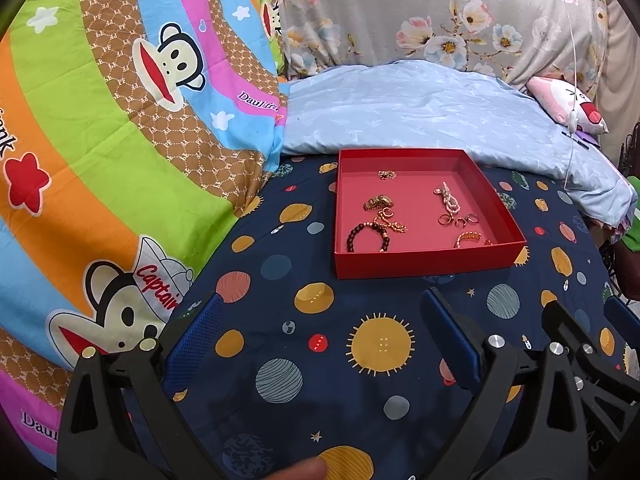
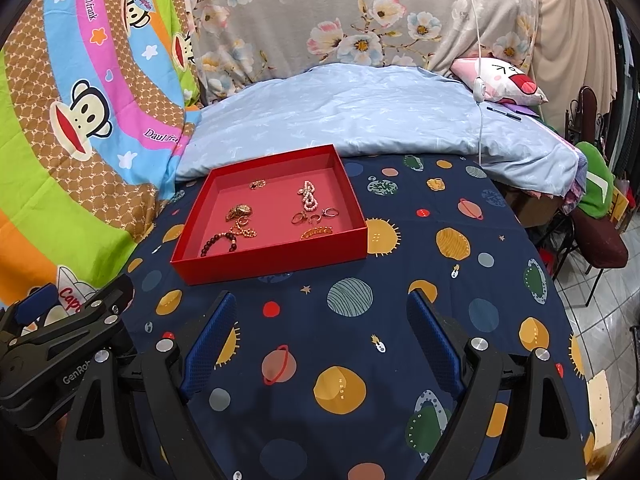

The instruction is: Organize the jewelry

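Basically red tray point(image 1: 424, 266) w/ dark bead bracelet point(image 1: 366, 238), rings point(image 1: 458, 219), pearl piece point(image 1: 448, 199).

The left gripper point(image 1: 320, 328) hovers with its jaws spread wide and nothing between its blue pads point(image 1: 196, 344). The right gripper point(image 2: 320, 328) hovers just beside it, likewise spread wide and holding nothing.

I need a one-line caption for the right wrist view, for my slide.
Open right gripper hovers over the planet-print sheet, facing a red tray with bracelets and rings inside.
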A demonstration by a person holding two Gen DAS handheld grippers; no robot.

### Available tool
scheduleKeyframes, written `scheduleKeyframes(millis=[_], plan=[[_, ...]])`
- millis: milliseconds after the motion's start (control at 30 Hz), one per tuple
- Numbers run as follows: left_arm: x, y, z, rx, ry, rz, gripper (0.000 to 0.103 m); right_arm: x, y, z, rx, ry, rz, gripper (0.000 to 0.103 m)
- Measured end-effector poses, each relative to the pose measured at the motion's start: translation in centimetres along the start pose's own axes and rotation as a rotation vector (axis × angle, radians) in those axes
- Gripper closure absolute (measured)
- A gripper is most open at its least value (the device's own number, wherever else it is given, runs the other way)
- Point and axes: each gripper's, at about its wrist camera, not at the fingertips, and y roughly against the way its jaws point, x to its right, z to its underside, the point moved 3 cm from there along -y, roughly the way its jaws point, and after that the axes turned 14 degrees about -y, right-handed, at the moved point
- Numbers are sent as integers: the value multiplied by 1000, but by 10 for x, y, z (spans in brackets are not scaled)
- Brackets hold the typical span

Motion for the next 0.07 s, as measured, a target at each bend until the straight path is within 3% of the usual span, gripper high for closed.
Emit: scheduleKeyframes(millis=[67], plan=[[1, -1, 0, -3, 0, 5, 7, 1, 0, 0, -5, -2, -1, 18]])
